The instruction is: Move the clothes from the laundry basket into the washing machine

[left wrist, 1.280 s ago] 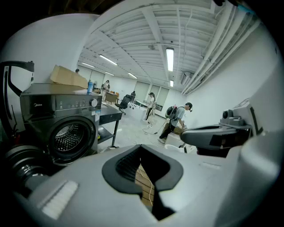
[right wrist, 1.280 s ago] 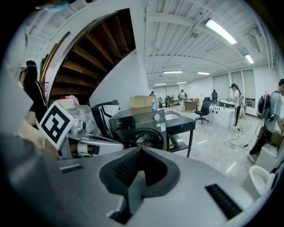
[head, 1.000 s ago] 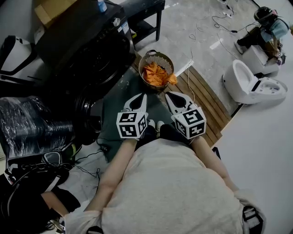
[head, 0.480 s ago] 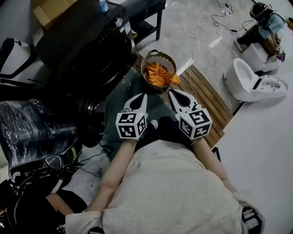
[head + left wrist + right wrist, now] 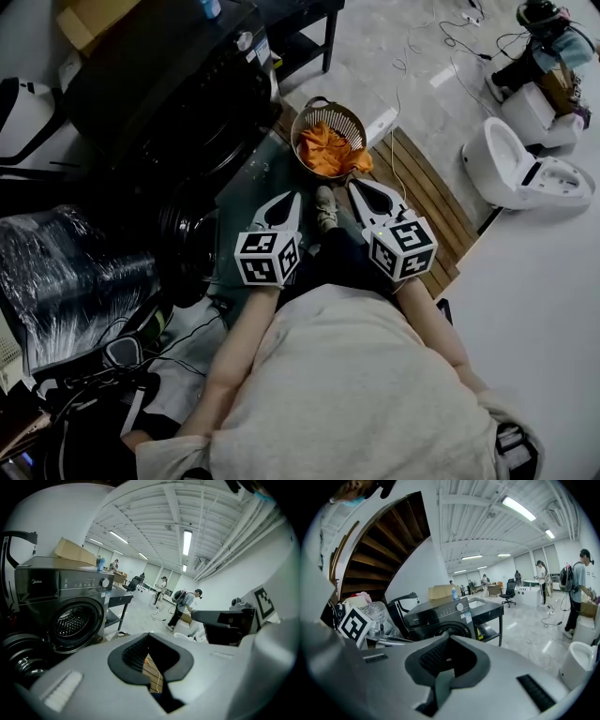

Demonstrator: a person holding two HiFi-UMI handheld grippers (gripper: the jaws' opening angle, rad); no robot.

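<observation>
Both the left tongs (image 5: 284, 201) and the right tongs (image 5: 367, 191) are pressed together, empty. Orange clothes (image 5: 330, 150) fill the laundry basket (image 5: 309, 113) at twelve o'clock from them. At ten o'clock the washing machine (image 5: 178, 103) is dark and its drum is hard to make out.

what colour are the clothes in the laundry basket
Orange. The clothes in the laundry basket show best in the head view.
</observation>
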